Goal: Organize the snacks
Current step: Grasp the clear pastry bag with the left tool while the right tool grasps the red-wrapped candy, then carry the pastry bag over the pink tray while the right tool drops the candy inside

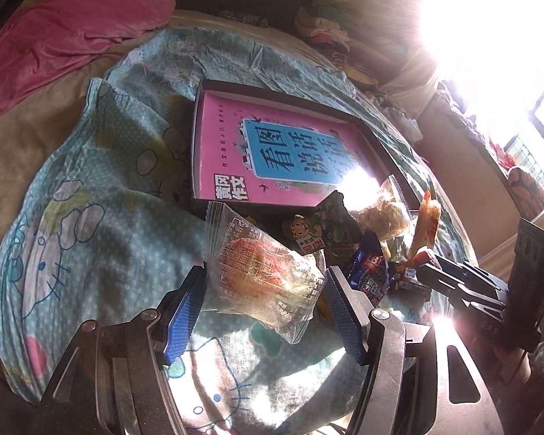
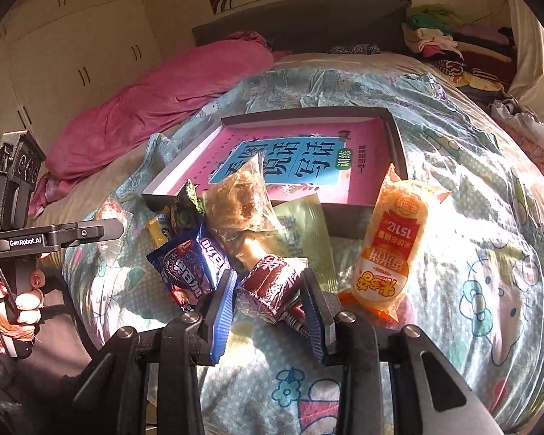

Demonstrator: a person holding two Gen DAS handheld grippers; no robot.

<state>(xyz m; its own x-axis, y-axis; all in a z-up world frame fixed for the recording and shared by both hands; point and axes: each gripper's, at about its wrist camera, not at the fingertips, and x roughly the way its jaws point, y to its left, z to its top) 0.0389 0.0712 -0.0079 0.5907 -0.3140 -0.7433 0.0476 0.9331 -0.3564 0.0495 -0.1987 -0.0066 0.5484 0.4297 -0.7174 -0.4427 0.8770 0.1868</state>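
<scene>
- A shallow dark box (image 2: pixel 395 134) lies on the Hello Kitty quilt (image 2: pixel 489 253); inside it, flat on the bottom, is one pink book (image 1: pixel 235 137) with a blue title panel. No snack lies fully in the box.
- The snacks sit in a loose heap on the quilt, just at the box's near edge.
- The left gripper (image 1: pixel 263 290) has its blue-padded jaws spread moderately, one on each side of a clear wrapped pastry (image 1: pixel 261 268). The left pad seems to touch the wrapper and the right pad shows a narrow gap, so I cannot tell whether it has a firm hold.
- The right gripper (image 2: pixel 268 297) has its jaws drawn in close against a small dark-red wrapped snack (image 2: pixel 268 286), which sits between the pads and appears pinched there.
- Beside that snack to the left is a blue Oreo packet (image 2: pixel 192 264); a clear packet of brown floss-like food (image 2: pixel 235 199) leans over the box's front wall, its upper end above the book.
- A green packet (image 2: pixel 301 232) lies flat under the heap, against the box's front wall.
- An orange rice-cracker packet (image 2: pixel 388 246) lies to the right of the heap, its top end touching the box's near corner.
- A small dark-green packet (image 2: pixel 188 206) rests at the box's near left corner.
- A pink blanket (image 2: pixel 156 101) is bunched well beyond the box, by the headboard.
</scene>
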